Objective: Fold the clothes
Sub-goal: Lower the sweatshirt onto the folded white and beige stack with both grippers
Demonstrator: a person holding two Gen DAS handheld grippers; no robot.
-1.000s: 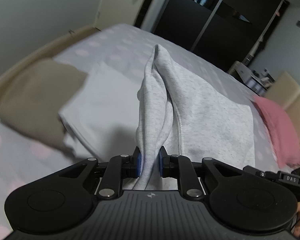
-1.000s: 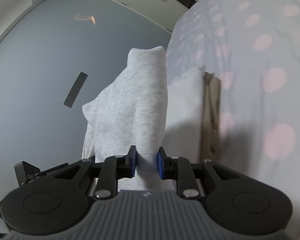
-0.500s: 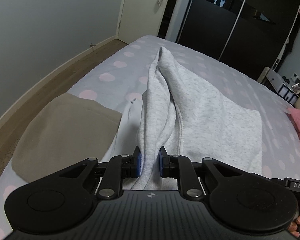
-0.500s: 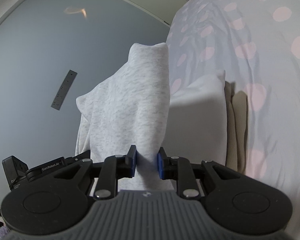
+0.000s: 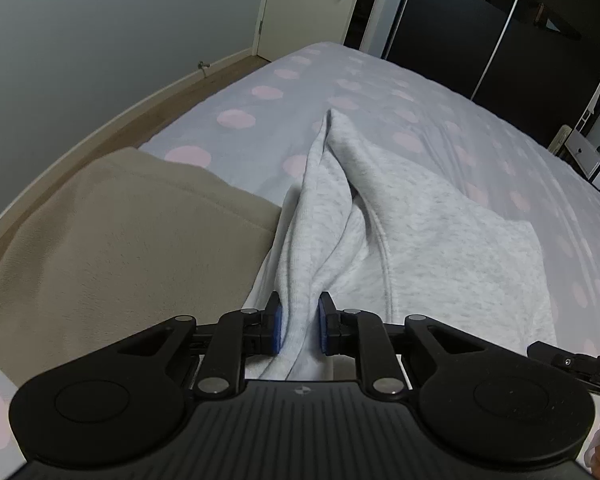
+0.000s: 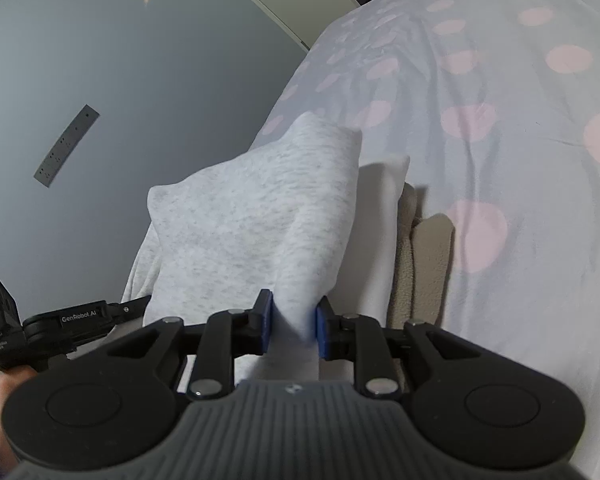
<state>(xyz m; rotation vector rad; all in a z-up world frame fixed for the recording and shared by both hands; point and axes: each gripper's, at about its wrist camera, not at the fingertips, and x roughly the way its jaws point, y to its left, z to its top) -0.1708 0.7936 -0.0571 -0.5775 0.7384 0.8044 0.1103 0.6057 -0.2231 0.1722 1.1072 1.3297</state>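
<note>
A light grey heathered sweatshirt [image 5: 440, 232] hangs stretched between both grippers over the bed. My left gripper [image 5: 299, 326] is shut on one bunched edge of it, the cloth running away from the blue pads in a long ridge. My right gripper [image 6: 293, 322] is shut on another edge of the same grey sweatshirt [image 6: 256, 216], which drapes up and away from its pads. The other gripper [image 6: 60, 320] shows at the lower left of the right wrist view, held by a hand [image 6: 4, 392].
A folded tan garment [image 5: 128, 240] lies on the bed at the left, with a folded white one [image 6: 374, 216] stacked by it under the sweatshirt. The bed has a grey sheet with pink dots [image 5: 380, 92]. Dark wardrobe doors [image 5: 460, 28] and a grey wall [image 5: 100, 28] stand beyond.
Both grippers have moved down and across the bed with the sweatshirt still gripped. The tan and white folded garments now lie closer, and the white one is mostly covered in the left wrist view.
</note>
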